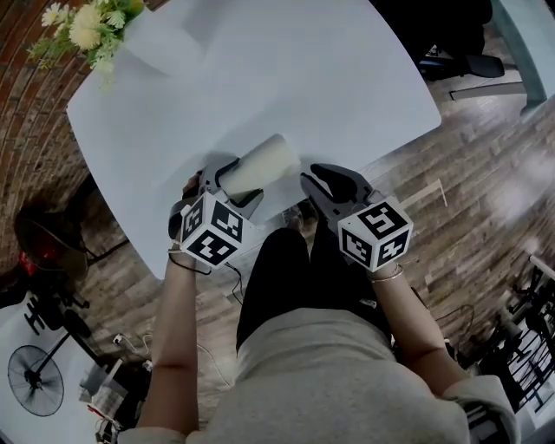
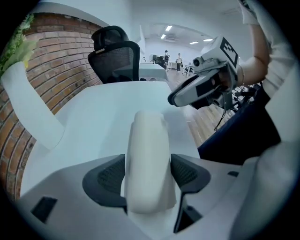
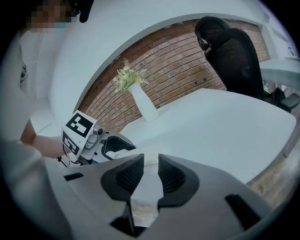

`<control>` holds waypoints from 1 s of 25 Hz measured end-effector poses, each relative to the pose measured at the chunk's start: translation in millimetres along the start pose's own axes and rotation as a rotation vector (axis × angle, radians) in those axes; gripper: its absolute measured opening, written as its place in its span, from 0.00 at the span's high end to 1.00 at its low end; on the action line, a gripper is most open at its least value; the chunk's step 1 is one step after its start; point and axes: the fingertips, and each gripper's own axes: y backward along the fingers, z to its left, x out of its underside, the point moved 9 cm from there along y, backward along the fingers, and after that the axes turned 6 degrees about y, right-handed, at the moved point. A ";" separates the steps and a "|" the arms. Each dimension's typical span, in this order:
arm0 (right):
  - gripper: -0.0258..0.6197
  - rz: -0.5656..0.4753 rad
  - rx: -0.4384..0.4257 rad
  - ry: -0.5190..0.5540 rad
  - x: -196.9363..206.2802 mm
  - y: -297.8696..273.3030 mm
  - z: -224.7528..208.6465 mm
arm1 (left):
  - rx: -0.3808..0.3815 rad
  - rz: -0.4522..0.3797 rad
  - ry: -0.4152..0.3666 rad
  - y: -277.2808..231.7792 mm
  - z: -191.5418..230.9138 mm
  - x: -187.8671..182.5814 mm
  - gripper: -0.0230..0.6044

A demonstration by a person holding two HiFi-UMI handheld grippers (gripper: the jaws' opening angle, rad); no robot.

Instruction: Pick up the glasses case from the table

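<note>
1. The glasses case (image 1: 263, 165) lies flat on the white table (image 1: 347, 78), close to the edge nearest the person. It's a pale, rounded, oblong thing.
2. From the head view, its long axis runs on a slant. The near end sits by the left gripper and the far end points up and to the right, out across the tabletop. In the left gripper view it stretches straight away, in line with the jaws.
3. The left gripper (image 1: 227, 186) straddles the case's near end. Its jaws are spread wide, one pad just beside each flank, and I see no squeeze on the case.
4. The right gripper (image 1: 329, 184) hangs just beside the case on its right, over the table's near edge. Its jaws are a narrow gap apart with nothing between them, only tabletop and floor showing through.
5. The near edge cuts diagonally just behind both grippers, with the person's dark trousers (image 1: 286, 277) right under it.
6. Beyond the case there's a wide run of bare tabletop.
7. A white vase (image 1: 160, 43) of flowers (image 1: 91, 26) stands at the far left corner, well apart from the case.
8. A black office chair (image 2: 117, 56) sits past the far side of the table, with wooden flooring (image 1: 486, 173) to the right.
</note>
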 end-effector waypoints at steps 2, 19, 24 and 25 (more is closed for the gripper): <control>0.82 -0.008 0.012 -0.007 1.0 1.8 -2.1 | 0.019 0.004 0.001 -3.3 0.2 -1.8 0.51; 0.82 -0.017 0.065 -0.048 8.9 9.5 -10.5 | 0.059 0.020 0.024 -11.8 -0.3 -6.2 0.51; 0.82 -0.018 0.043 -0.045 7.7 5.4 -7.2 | 0.055 0.001 0.041 -11.0 0.4 -4.4 0.50; 0.82 -0.021 0.041 -0.047 7.4 5.4 -6.9 | 0.055 0.000 0.042 -10.8 0.3 -4.7 0.50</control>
